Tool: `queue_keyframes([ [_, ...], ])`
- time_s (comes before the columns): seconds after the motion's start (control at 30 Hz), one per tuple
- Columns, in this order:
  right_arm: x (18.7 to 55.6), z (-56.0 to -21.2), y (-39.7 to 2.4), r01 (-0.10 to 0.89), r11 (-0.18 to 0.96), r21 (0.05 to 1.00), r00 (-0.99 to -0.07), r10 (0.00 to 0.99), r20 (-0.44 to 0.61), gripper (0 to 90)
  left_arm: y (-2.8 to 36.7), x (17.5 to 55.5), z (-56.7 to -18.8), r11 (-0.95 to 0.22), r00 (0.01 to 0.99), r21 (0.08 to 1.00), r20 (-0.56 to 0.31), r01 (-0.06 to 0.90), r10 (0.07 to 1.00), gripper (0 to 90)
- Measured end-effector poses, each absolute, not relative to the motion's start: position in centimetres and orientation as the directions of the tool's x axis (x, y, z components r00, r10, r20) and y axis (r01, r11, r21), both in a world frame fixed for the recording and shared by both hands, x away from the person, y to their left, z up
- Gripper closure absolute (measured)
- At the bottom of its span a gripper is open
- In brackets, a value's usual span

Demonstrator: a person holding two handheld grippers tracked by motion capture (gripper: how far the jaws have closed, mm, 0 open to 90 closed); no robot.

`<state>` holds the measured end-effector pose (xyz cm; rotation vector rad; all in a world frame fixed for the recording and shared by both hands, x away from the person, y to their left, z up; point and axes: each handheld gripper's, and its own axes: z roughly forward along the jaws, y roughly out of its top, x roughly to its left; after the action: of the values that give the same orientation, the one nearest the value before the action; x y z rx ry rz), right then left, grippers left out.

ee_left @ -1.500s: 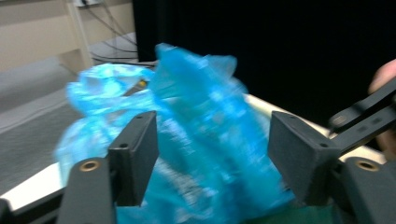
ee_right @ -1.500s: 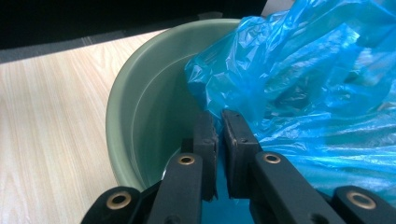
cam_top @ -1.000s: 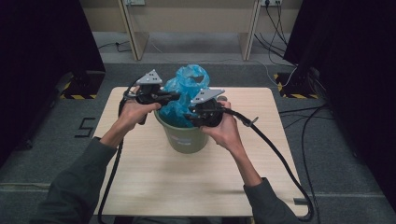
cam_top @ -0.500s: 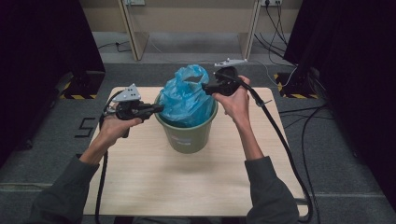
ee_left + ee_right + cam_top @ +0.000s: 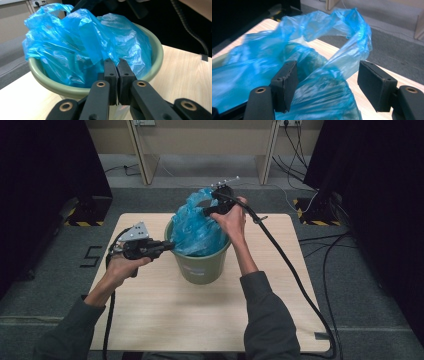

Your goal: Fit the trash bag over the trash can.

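Observation:
A green bucket [image 5: 200, 267] stands mid-table with a blue plastic bag [image 5: 197, 227] bunched inside and rising above the rim. At the bucket's left rim [image 5: 155, 50], my left gripper [image 5: 169, 245] is shut on an edge of the bag [image 5: 75, 37]; a taut fold runs down to its tips [image 5: 115, 61]. My right gripper [image 5: 209, 210] is over the far right rim and open. Its jaws have just been opening wide, then closing slightly. A loop of the bag [image 5: 324, 30] lies loose between them [image 5: 328, 67], not pinched.
The wooden table [image 5: 165, 320] has bare room in front of and beside the bucket. The right gripper's cable [image 5: 280, 255] runs across the table's right side. Floor cables [image 5: 340, 250], striped stand bases [image 5: 85, 222] and desk legs [image 5: 140, 155] surround the table.
The right gripper moved from the bucket's near side to its far right rim and opened. The left gripper drew left and down to the rim, spreading the bag.

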<state>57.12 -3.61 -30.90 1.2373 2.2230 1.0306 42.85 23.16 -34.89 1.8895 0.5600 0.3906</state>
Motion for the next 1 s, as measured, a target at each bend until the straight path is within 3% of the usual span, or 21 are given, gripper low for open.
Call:
queue_keyframes([
  [0.03,57.3,-31.0,-3.6,0.555,0.351,0.754,-0.542,0.841,0.007,50.8,23.2,42.7,-34.9,-0.312,0.837,0.93,0.007,0.196,0.548,86.9],
  [0.13,57.5,-31.3,-3.7,0.543,0.42,0.727,-0.583,0.812,-0.034,71.0,23.3,42.5,-35.0,-0.311,0.838,0.93,0.008,0.194,0.546,86.5],
  [0.17,57.3,-31.2,-4.0,0.526,0.445,0.725,-0.608,0.793,-0.046,82.7,23.4,42.5,-35.1,-0.309,0.838,0.931,0.005,0.196,0.546,86.4],
  [0.27,56.9,-30.9,-4.2,0.502,0.469,0.727,-0.631,0.773,-0.064,89.9,23.5,42.5,-35.3,-0.301,0.836,0.932,-0.003,0.201,0.549,86.2],
  [0.6,52.2,-29.1,-7.0,0.409,0.533,0.741,-0.654,0.737,-0.169,90.0,23.1,41.4,-35.5,-0.279,0.853,0.941,-0.019,0.192,0.522,85.9],
  [1.0,45.2,-31.6,-11.9,0.368,0.53,0.764,-0.674,0.718,-0.173,90.0,21.9,39.7,-35.9,-0.277,0.877,0.944,-0.023,0.176,0.481,85.1],
])
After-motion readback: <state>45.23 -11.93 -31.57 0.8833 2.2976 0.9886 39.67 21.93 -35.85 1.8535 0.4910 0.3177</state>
